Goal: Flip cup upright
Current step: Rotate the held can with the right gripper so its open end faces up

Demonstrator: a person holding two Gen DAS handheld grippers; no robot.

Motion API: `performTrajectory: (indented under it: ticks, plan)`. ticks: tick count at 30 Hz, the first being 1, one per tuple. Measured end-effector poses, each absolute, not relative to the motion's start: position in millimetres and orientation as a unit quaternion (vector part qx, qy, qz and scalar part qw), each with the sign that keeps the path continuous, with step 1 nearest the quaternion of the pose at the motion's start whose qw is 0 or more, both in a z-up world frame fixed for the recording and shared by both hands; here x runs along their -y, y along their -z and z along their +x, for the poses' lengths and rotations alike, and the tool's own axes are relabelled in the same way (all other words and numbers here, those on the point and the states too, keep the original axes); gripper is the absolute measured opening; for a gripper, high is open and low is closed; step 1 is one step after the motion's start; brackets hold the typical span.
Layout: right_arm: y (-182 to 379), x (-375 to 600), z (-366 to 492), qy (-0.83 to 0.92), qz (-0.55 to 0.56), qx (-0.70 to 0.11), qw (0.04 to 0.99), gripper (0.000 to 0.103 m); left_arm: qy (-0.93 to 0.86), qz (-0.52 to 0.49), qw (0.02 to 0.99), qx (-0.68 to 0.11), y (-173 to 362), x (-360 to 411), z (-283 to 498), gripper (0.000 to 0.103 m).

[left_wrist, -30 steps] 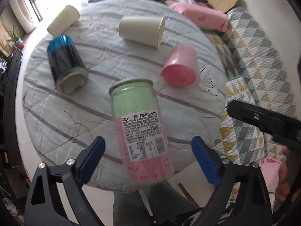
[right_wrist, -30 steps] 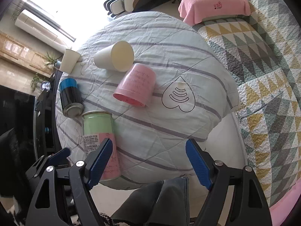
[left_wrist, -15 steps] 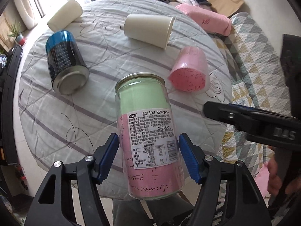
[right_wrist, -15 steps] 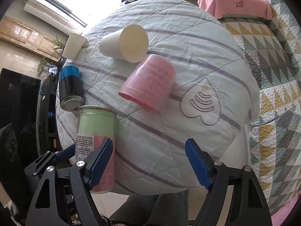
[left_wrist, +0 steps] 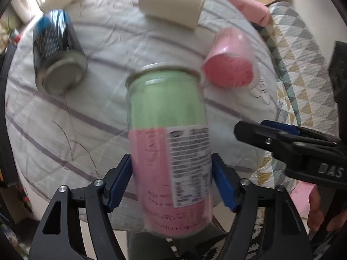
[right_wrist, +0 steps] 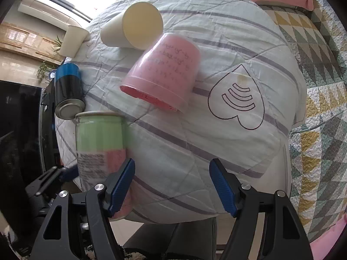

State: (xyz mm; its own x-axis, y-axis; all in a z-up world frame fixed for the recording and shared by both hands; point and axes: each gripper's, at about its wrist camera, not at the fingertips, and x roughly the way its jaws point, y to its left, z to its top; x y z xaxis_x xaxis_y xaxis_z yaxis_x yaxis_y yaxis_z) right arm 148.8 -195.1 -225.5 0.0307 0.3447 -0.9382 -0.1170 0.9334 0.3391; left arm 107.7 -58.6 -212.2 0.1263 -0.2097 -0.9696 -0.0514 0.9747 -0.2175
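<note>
Left tool (left_wrist: pixel 172 182) clamped on the green-and-pink cup (left_wrist: pixel 169 143), blue pads pressed against its pink lower half, cup lying near the desk (right_wrist: pixel 216 130) edge. Right tool (right_wrist: pixel 172 187) spread wide, holding nothing, just beside that cup. Beyond the cup: a pink cup (right_wrist: pixel 162 71) on its side, a blue-black can (right_wrist: pixel 68 91) tipped over.

Daylight from upper left; motion blur; fisheye-warped edges

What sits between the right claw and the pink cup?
Nothing: in the right wrist view, only bare striped quilt separates the open right claw from the pink cup.
</note>
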Motion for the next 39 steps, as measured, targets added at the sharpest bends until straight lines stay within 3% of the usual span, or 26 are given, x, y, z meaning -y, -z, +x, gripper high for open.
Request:
performTrajectory:
  ticks: [18, 23, 39]
  plan:
    - [206.6, 176.8, 160.9, -0.22, 0.128, -0.634, 0.73, 0.072, 0.112, -0.049, 0.818, -0.563, 128.7, 51.9, 84.4, 0.072]
    - [203.7, 178.5, 169.2, -0.255, 0.174, -0.611, 0.729, 0.069, 0.109, -0.044, 0.817, -0.564, 132.7, 50.1, 88.5, 0.072]
    - [210.6, 169.4, 176.2, -0.265, 0.158, -0.61, 0.73, 0.067, 0.108, -0.001, 0.817, -0.567, 164.1, 54.5, 114.6, 0.075]
